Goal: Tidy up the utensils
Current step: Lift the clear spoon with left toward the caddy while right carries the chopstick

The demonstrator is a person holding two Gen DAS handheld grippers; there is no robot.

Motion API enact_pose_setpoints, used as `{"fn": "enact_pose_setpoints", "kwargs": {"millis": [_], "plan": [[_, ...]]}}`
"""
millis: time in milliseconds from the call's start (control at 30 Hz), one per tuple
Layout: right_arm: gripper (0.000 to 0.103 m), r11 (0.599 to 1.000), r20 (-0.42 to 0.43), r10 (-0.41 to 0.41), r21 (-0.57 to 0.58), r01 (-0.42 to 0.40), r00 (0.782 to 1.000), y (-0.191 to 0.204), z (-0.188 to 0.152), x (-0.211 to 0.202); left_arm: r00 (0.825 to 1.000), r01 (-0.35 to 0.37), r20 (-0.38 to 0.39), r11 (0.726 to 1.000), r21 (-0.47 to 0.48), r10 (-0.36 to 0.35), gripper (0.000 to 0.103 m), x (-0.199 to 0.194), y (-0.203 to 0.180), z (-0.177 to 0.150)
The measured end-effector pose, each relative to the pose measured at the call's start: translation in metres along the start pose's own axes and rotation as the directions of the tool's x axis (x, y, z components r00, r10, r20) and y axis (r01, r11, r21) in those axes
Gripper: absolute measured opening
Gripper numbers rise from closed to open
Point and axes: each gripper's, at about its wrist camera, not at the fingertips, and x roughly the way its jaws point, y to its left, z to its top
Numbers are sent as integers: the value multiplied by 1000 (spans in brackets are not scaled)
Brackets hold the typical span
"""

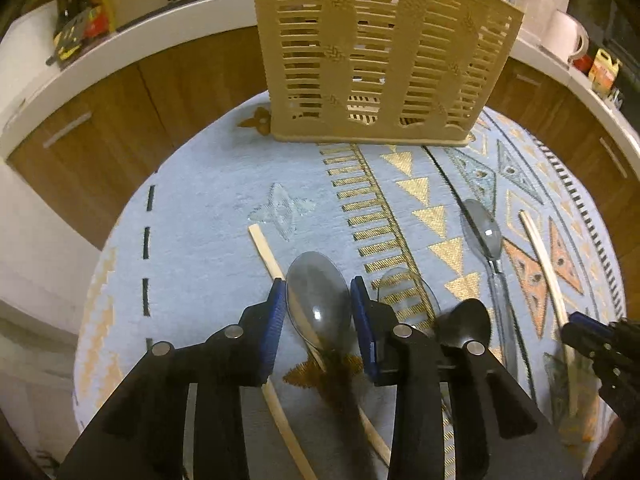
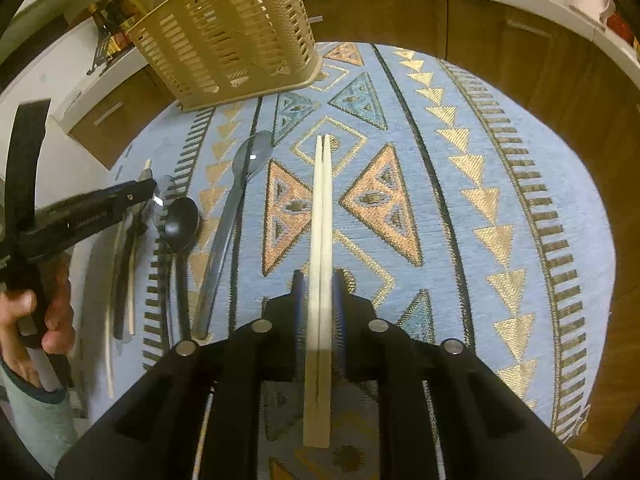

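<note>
Right wrist: one chopstick pair (image 2: 321,216) — one basket (image 2: 224,36), three spoons.

Round table under patterned blue cloth (image 2: 500,152). On it: slatted beige utensil basket (image 1: 384,60), upright; clear spoons (image 1: 318,300); black spoon (image 2: 182,224); grey spoon (image 2: 250,158); loose wooden chopsticks (image 1: 262,250).

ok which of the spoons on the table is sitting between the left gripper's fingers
The clear plastic spoon with the smoky bowl: its bowl lies between the left gripper's blue fingers. The opaque black spoon and the long clear grey spoon lie off to the right.
</note>
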Motion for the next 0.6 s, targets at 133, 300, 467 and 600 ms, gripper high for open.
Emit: {"fn": "enact_pose_setpoints", "kwargs": {"millis": [133,300,467,600], "plan": [[52,1000,-19,1,-22,-1,1000,3,13,-1,995,98,15,994,-48,-97,30,-7,12,-3],[50,995,-52,-34,-95,28,998,14,41,8,984,177,35,981,-82,-175,30,-17,22,-3],[28,992,-113,-77,-106,65,991,18,54,28,975,216,68,973,-83,-211,30,-28,28,1],[10,971,-110,-181,-181,159,977,32,53,34,970,233,87,969,-79,-226,30,-31,31,1]]}}
